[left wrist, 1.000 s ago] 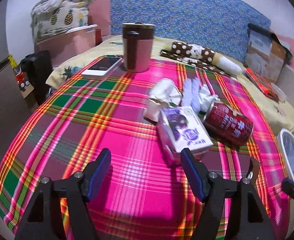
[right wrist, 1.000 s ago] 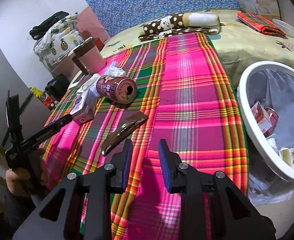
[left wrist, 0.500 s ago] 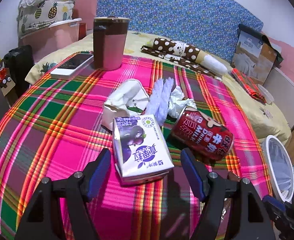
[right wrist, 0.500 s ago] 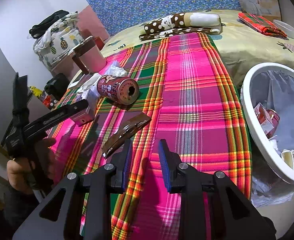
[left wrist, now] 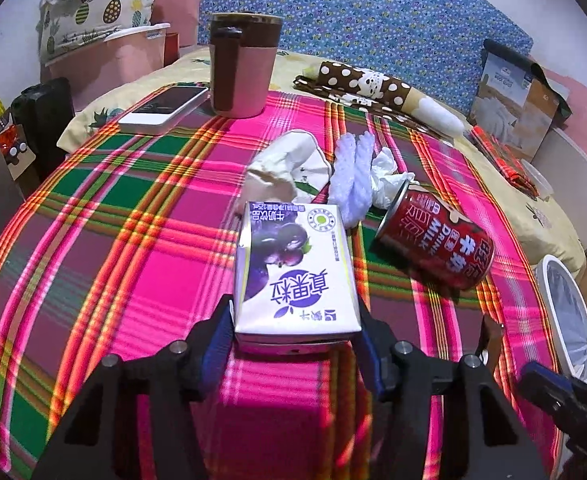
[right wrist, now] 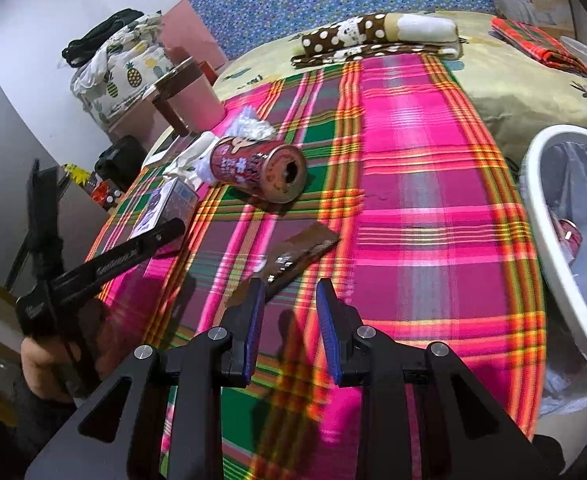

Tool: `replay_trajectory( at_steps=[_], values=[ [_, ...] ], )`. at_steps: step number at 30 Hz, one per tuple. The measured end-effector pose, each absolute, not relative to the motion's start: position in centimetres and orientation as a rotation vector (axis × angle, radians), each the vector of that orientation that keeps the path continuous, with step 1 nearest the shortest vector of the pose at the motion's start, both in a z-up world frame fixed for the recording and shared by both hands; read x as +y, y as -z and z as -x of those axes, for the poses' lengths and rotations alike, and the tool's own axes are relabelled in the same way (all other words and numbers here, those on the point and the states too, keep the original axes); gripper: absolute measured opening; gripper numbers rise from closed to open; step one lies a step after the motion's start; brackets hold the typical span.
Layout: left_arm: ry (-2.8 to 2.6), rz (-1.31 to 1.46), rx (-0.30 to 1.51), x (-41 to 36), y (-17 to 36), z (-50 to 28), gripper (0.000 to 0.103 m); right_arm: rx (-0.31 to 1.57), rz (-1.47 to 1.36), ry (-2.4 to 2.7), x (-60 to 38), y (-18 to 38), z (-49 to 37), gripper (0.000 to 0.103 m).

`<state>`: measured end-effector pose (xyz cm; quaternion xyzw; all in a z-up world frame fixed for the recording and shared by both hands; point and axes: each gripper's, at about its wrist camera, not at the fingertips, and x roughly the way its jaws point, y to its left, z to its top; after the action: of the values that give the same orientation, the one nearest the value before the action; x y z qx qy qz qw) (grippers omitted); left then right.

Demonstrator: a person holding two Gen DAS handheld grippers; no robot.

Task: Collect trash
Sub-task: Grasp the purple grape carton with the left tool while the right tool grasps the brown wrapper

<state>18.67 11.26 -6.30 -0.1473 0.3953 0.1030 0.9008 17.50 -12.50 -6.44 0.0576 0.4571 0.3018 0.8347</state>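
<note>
Left wrist view: a plaid cloth [left wrist: 105, 240] is spread over the bed. A phone [left wrist: 164, 109] and a cup [left wrist: 243, 66] are set at the cloth's far edge, the phone toward the left. The near-left expanse of cloth is left bare. At mid-cloth, a carton [left wrist: 295, 276] is lain flat, its near end bracketed by the left gripper [left wrist: 293, 334]; the jaws have just been closing and the blue pads are seen against the carton's two sides. Crumpled tissue [left wrist: 289, 164] is piled just beyond the carton. A red can [left wrist: 437, 242] is lain on its side just right of the carton, apart from it. A bin [left wrist: 567, 316] is seen past the cloth's right edge.

Right wrist view: a hand [right wrist: 43, 364] with the left gripper is seen at the cloth's left edge. The right gripper [right wrist: 289, 314] is held narrowly spread with nothing between its pads, above open cloth. A brown wrapper [right wrist: 293, 260] is lain flat just ahead of its left finger. A broad clear strip of cloth is left between wrapper and the right edge, where the bin, already holding trash, is placed.
</note>
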Motion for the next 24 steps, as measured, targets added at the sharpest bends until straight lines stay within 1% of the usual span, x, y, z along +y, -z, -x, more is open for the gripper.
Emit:
replay_trajectory(
  at_steps=[6,8,10,12,18,20,21,24],
  values=[
    [-0.182,0.298,0.804,11.5,6.0,-17.3,0.057,1.014,-0.145,-0.63,-10.9,7.3,-18.3,0.029],
    [-0.176,0.299,0.807,11.5,6.1,-17.1,0.057,1.017,-0.142,-0.618,-10.5,7.4,-18.5,0.032],
    [-0.17,0.302,0.812,11.6,6.3,-17.0,0.057,1.012,-0.135,-0.608,-10.0,7.3,-18.7,0.039],
    [-0.167,0.307,0.818,11.6,6.5,-17.0,0.057,1.002,-0.112,-0.597,-9.4,7.2,-18.7,0.042],
    [-0.149,0.303,0.816,11.5,6.5,-17.0,0.057,0.972,-0.016,-0.56,-8.1,7.1,-18.9,0.043],
    [-0.143,0.299,0.816,11.4,6.5,-16.9,0.057,0.965,0.002,-0.546,-8.1,7.1,-18.8,0.038],
    [-0.139,0.297,0.816,11.3,6.5,-16.9,0.057,0.962,0.012,-0.535,-8.3,7.1,-18.8,0.031],
    [-0.126,0.287,0.816,11.0,6.5,-16.7,0.057,0.961,0.0,-0.534,-8.9,7.0,-18.8,0.026]
  ],
)
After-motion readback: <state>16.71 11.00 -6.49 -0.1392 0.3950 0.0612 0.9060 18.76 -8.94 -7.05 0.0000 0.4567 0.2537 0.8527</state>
